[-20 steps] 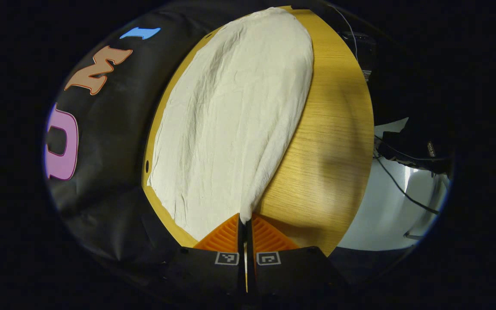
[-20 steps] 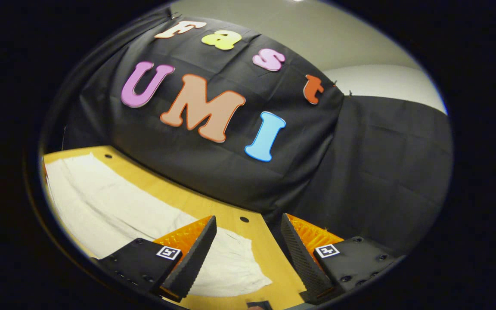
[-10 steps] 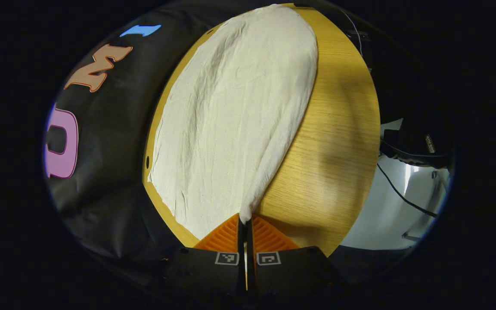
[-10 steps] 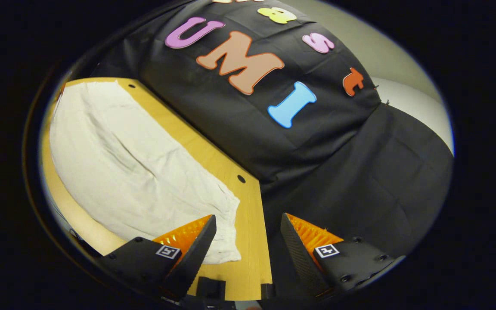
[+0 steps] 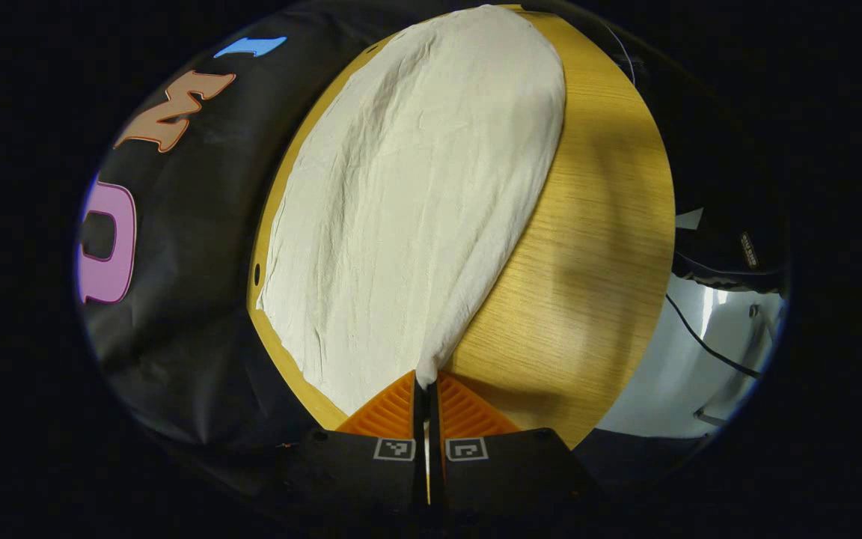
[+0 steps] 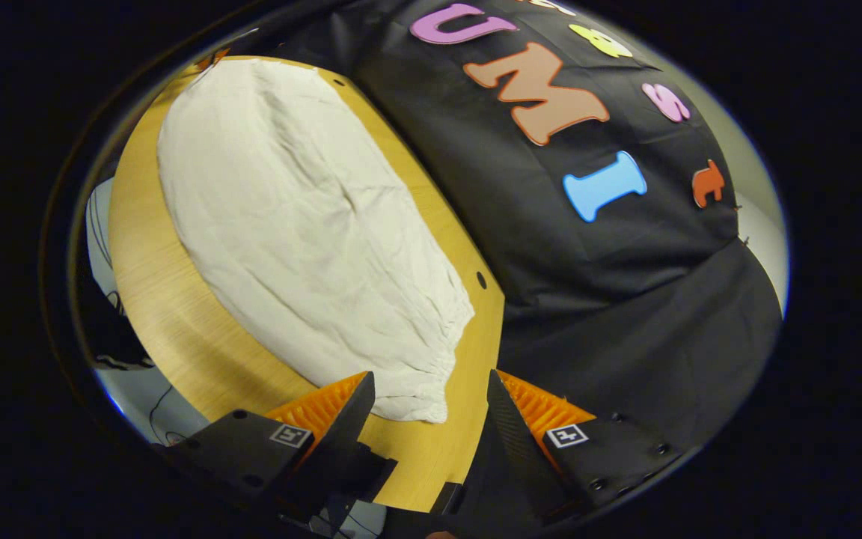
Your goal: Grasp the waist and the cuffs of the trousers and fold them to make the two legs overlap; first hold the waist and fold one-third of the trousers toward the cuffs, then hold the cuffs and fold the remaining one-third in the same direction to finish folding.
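Cream trousers (image 5: 408, 195) lie flat along a round-looking wooden table (image 5: 588, 224), legs overlapped. My left gripper (image 5: 426, 389) is shut on the near corner of the cloth at the cuff end, and the fabric rises slightly into its closed fingers. In the right gripper view the trousers (image 6: 304, 224) stretch away to the upper left, with the gathered waist (image 6: 431, 374) nearest. My right gripper (image 6: 429, 380) is open just above that waist edge with nothing between its fingers (image 6: 349, 408), over the table (image 6: 169, 299).
The booth's black cloth wall (image 6: 625, 299) runs close along the table's far edge. Small holes (image 6: 481, 281) dot that edge. Off the table's other side is pale floor (image 5: 693, 359) with black cables and dark equipment (image 5: 730, 254).
The right gripper has tilted down and swung toward the trousers, bringing the waist edge close in front of its open fingers. The left gripper stays shut on the cloth, hardly moving.
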The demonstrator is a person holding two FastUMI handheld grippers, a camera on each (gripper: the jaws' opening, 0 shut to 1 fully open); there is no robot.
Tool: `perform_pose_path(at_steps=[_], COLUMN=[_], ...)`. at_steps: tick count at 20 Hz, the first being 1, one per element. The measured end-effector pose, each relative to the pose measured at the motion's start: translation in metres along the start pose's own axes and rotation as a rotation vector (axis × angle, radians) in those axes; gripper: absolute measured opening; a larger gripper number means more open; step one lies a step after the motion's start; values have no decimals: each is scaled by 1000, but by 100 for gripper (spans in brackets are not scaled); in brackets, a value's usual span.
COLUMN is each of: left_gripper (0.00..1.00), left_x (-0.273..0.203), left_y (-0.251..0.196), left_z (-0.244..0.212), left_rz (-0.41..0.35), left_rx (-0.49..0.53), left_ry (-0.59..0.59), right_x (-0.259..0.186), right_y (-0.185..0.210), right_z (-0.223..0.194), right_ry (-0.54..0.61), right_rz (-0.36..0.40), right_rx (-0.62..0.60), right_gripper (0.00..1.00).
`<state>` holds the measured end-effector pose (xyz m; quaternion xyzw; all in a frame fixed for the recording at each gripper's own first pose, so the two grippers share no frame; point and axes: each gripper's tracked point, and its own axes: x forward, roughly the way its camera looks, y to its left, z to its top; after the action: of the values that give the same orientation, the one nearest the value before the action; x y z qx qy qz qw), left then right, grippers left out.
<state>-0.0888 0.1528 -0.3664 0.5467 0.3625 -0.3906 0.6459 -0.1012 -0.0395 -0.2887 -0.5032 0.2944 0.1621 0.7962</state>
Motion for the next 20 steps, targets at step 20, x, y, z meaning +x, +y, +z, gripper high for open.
perform_pose_path(at_steps=[20], left_gripper=[1], left_x=[0], left_y=[-1], left_z=[-1], left_rz=[13], left_rx=[-16], left_ry=[31], right_x=[53], right_y=[51], right_z=[-25], right_ry=[79], right_rz=[188], right_rx=[-281], right_gripper=[77])
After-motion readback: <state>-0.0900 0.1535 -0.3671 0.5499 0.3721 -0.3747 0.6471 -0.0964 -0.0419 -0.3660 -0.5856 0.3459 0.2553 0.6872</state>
